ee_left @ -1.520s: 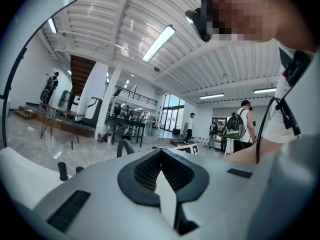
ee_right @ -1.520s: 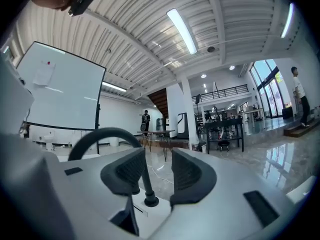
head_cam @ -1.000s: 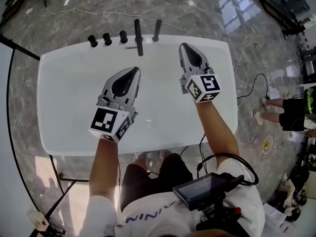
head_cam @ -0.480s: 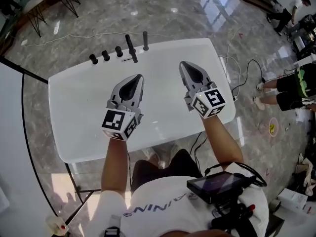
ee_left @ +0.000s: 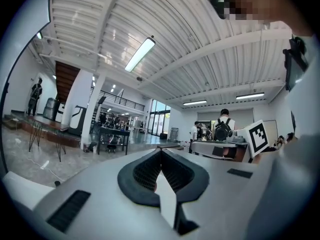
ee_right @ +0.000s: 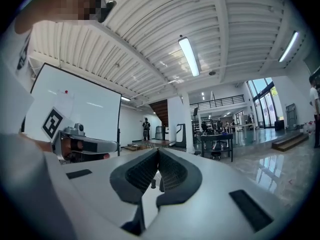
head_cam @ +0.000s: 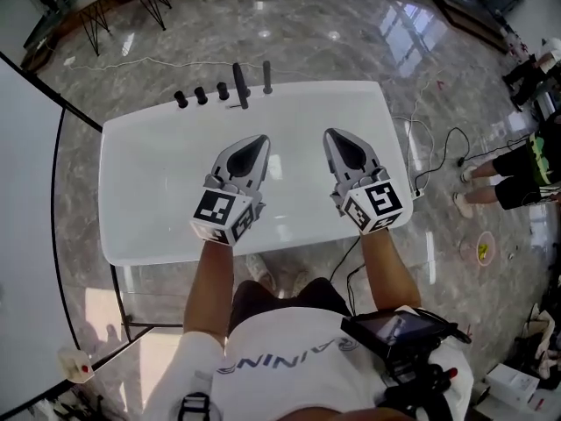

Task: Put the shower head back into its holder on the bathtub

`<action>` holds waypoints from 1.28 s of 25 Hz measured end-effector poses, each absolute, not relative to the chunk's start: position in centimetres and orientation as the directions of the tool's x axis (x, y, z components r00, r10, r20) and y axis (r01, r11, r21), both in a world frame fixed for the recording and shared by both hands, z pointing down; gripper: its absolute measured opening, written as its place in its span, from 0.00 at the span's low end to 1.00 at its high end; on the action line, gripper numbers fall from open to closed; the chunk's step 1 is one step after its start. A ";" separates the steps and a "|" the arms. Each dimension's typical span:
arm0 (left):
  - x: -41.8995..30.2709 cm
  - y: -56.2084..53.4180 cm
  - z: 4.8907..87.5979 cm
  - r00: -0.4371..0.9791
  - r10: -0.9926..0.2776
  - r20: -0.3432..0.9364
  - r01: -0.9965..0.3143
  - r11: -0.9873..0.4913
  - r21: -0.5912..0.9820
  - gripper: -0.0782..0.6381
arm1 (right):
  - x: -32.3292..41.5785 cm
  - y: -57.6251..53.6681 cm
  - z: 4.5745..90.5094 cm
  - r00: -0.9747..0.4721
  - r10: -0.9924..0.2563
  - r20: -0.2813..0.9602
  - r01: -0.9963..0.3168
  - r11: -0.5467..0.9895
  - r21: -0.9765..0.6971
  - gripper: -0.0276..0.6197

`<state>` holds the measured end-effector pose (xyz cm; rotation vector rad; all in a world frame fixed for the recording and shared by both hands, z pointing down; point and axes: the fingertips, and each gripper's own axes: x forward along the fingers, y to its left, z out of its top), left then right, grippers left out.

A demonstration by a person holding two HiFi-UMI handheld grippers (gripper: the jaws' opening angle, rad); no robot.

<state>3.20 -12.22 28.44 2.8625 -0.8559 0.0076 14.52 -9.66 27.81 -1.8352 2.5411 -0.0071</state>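
The white bathtub (head_cam: pixel 140 182) lies below me in the head view. On its far rim stand black fittings: three round knobs (head_cam: pixel 201 96), a long slanted black bar (head_cam: pixel 239 87) and a slim upright black stick (head_cam: pixel 266 77). I cannot tell which of the two is the shower head. My left gripper (head_cam: pixel 259 139) and right gripper (head_cam: pixel 331 133) hover side by side over the tub's middle, well short of the fittings. Both are shut with nothing in them. In the gripper views the left gripper (ee_left: pixel 161 151) and the right gripper (ee_right: pixel 159 151) show their jaws meeting at the tips.
A glossy marble floor (head_cam: pixel 368 33) surrounds the tub. A cable (head_cam: pixel 434 147) runs across it at the right, near a standing person (head_cam: pixel 513 178). A white board (head_cam: pixel 31 235) stands at the left. A screen device (head_cam: pixel 394 330) hangs at my chest.
Both grippers have drawn back from the fittings toward me and risen. The tub looks smaller and farther below. Nothing was picked up or let go.
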 end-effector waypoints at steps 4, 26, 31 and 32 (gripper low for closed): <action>4.3 -8.7 26.9 0.824 -0.565 0.050 -0.566 -0.813 0.135 0.13 | 16.1 -5.7 25.8 -0.330 -0.944 -0.015 -0.944 0.330 -0.004 0.06; 4.2 7.2 19.6 0.817 -0.577 0.003 -0.574 -0.813 0.101 0.13 | 16.1 10.8 19.2 -0.374 -0.925 -0.067 -0.927 0.373 0.027 0.06; 2.0 7.6 18.7 0.827 -0.563 0.010 -0.561 -0.823 0.088 0.13 | 13.9 11.1 18.9 -0.376 -0.922 -0.090 -0.926 0.378 -0.012 0.06; 1.2 7.6 18.7 0.828 -0.560 0.010 -0.559 -0.825 0.083 0.13 | 13.1 11.1 18.9 -0.375 -0.923 -0.090 -0.926 0.377 -0.011 0.06</action>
